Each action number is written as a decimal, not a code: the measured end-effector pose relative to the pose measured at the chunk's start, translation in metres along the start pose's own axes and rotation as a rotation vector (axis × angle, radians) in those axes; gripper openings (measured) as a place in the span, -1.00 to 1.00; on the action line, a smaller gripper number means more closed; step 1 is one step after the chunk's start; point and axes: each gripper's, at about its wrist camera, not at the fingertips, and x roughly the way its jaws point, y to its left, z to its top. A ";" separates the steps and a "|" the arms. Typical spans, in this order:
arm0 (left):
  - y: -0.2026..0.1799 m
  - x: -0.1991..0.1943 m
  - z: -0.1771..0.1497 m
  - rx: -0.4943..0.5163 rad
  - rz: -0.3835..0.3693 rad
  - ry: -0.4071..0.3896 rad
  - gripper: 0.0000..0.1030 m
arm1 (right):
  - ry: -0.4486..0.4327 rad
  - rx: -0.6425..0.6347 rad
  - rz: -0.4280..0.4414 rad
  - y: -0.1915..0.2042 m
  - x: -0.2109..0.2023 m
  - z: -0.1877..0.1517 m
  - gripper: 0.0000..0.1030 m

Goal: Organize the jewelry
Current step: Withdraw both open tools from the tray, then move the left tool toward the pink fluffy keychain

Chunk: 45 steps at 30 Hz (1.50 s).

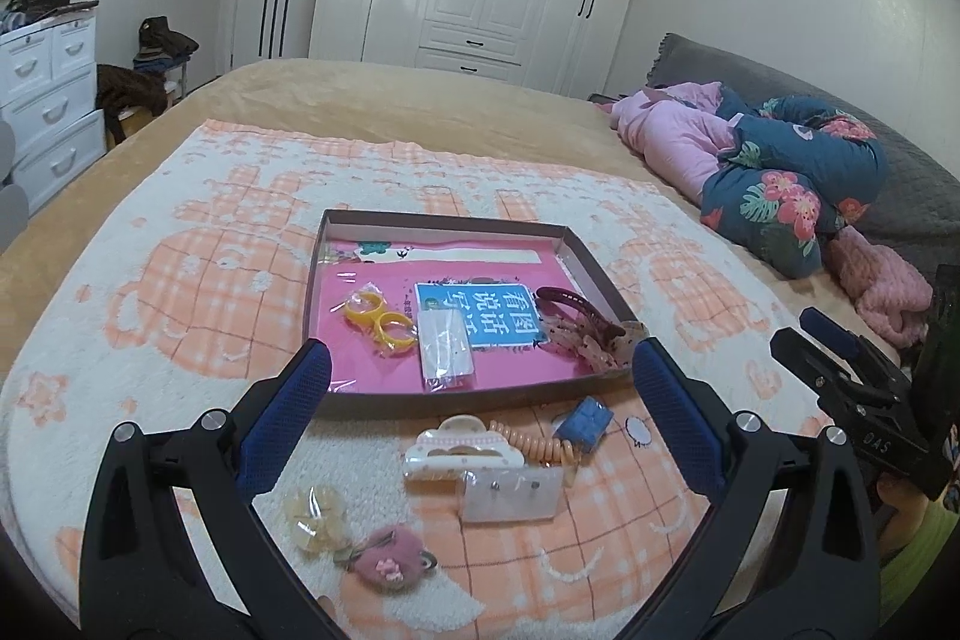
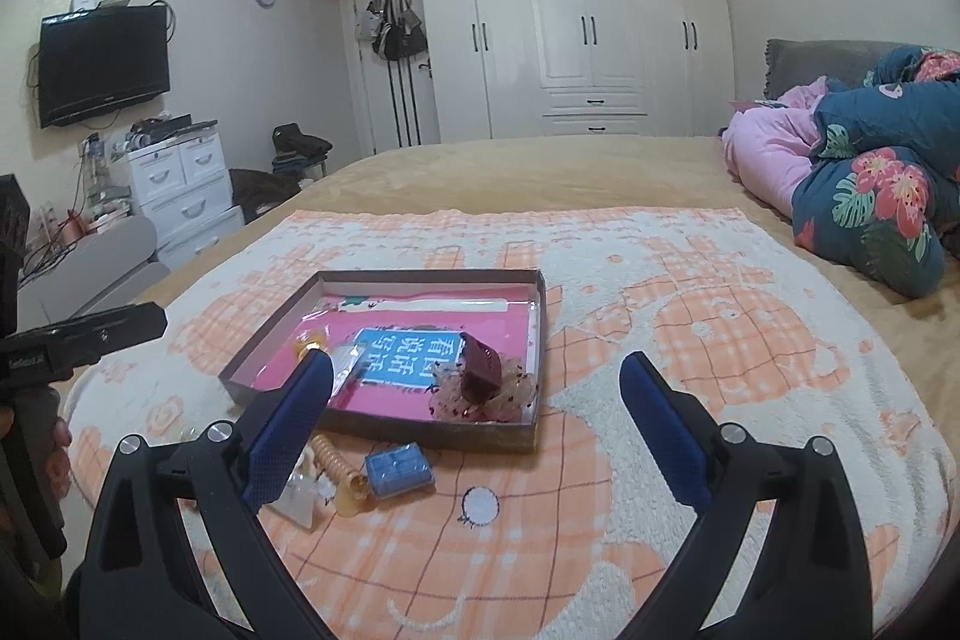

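Observation:
A shallow brown box (image 1: pixel 591 263) (image 2: pixel 264 340) with a pink lining lies on the blanket. Inside it lie yellow rings (image 1: pixel 381 319), a clear packet (image 1: pixel 444 349) and dark red and pink hair clips (image 1: pixel 579 325) (image 2: pixel 486 379). In front of the box lie a white claw clip (image 1: pixel 459 451), an earring card (image 1: pixel 510 495), a coiled hair tie (image 1: pixel 531 442) (image 2: pixel 336 460), a blue item (image 1: pixel 585 421) (image 2: pixel 399 466), a yellowish bow (image 1: pixel 318 517) and a pink hair clip (image 1: pixel 390 559). My left gripper (image 1: pixel 480 370) hangs open above these loose pieces. My right gripper (image 2: pixel 477 382) is open to the right of them, holding nothing.
Everything lies on an orange and white blanket (image 2: pixel 690 340) spread over a bed. A rolled floral quilt (image 2: pixel 876 196) and pink bedding (image 1: pixel 672 130) lie at the right. White drawers (image 2: pixel 180 196) stand left of the bed, wardrobes (image 2: pixel 588 40) behind.

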 end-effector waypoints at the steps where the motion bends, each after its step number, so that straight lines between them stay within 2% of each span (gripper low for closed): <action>1: 0.000 -0.001 -0.001 0.001 0.001 -0.001 0.78 | 0.002 -0.008 0.001 0.002 -0.002 -0.002 0.82; 11: 0.002 -0.013 -0.016 0.011 0.015 -0.021 0.78 | 0.017 -0.052 0.021 0.013 -0.011 -0.021 0.82; 26: 0.012 -0.013 -0.057 0.005 0.025 0.019 0.78 | 0.101 -0.118 0.047 0.026 0.005 -0.052 0.82; 36: 0.018 -0.012 -0.080 0.001 0.014 0.078 0.78 | 0.162 -0.123 0.043 0.029 0.018 -0.069 0.82; 45: 0.026 0.011 -0.103 -0.038 0.027 0.200 0.78 | 0.197 -0.114 0.030 0.027 0.035 -0.074 0.83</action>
